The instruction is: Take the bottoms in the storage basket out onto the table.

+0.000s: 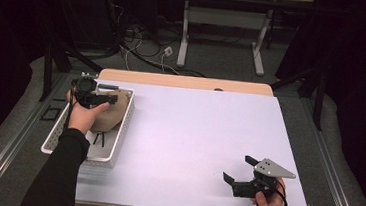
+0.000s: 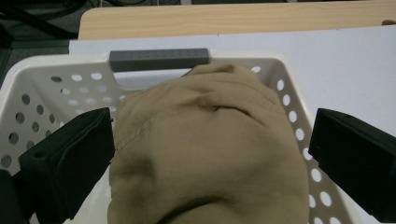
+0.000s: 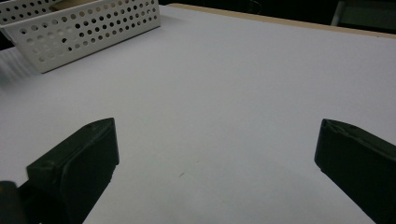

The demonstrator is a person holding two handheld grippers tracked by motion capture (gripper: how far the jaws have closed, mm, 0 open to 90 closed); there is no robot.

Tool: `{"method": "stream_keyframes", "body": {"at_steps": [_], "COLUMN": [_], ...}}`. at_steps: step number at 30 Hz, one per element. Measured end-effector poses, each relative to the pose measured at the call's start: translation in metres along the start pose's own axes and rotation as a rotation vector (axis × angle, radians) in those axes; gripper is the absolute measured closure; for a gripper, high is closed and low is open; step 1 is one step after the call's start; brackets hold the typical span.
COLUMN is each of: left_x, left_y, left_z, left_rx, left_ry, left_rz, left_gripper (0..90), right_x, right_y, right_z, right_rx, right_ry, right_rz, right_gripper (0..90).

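A white perforated basket [image 1: 122, 128] stands at the table's left edge and holds a bunched tan cloth [image 1: 110, 118]. My left gripper [image 1: 111, 92] hovers over the basket's far half, just above the cloth. In the left gripper view the tan cloth [image 2: 210, 154] bulges up between the two black jaws, which stand wide apart; the left gripper [image 2: 210, 130] is open. The basket's grey handle [image 2: 159, 59] lies beyond the cloth. My right gripper [image 1: 239, 168] is low over the table's front right part, open, with bare white table [image 3: 217, 133] between its jaws.
The white tabletop [image 1: 203, 135] spreads between the basket and the right gripper. Something thin and black [image 1: 98, 139] lies in the basket's near end. The basket's side wall [image 3: 88, 32] appears far left in the right gripper view. Cables and another desk lie beyond.
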State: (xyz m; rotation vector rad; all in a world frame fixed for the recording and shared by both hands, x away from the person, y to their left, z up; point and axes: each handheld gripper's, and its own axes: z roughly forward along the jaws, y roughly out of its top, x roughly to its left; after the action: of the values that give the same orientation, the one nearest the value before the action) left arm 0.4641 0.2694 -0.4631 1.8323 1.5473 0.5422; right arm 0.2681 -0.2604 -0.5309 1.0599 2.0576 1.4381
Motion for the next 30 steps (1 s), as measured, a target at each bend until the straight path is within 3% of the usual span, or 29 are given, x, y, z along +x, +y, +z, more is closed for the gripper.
{"method": "stream_keyframes", "body": {"at_steps": [11, 18, 30], "left_x": [0.013, 0.016, 0.017], "left_y": [-0.013, -0.02, -0.026], "left_z": [0.011, 0.016, 0.024], "left_rx": [0.045, 0.056, 0.072], "left_ry": [0.012, -0.02, -0.04], "left_rz": [-0.03, -0.061, -0.065], "left_gripper": [0.4, 0.2, 0.0], "right_x": [0.0, 0.001, 0.002], "right_y": [0.0, 0.0, -0.001], "right_z": [0.001, 0.001, 0.003], "right_rx": [0.005, 0.009, 0.012], "right_ry": [0.001, 0.001, 0.007], "right_rz": [0.002, -0.001, -0.005], "right_gripper": [0.0, 0.0, 0.0]}}
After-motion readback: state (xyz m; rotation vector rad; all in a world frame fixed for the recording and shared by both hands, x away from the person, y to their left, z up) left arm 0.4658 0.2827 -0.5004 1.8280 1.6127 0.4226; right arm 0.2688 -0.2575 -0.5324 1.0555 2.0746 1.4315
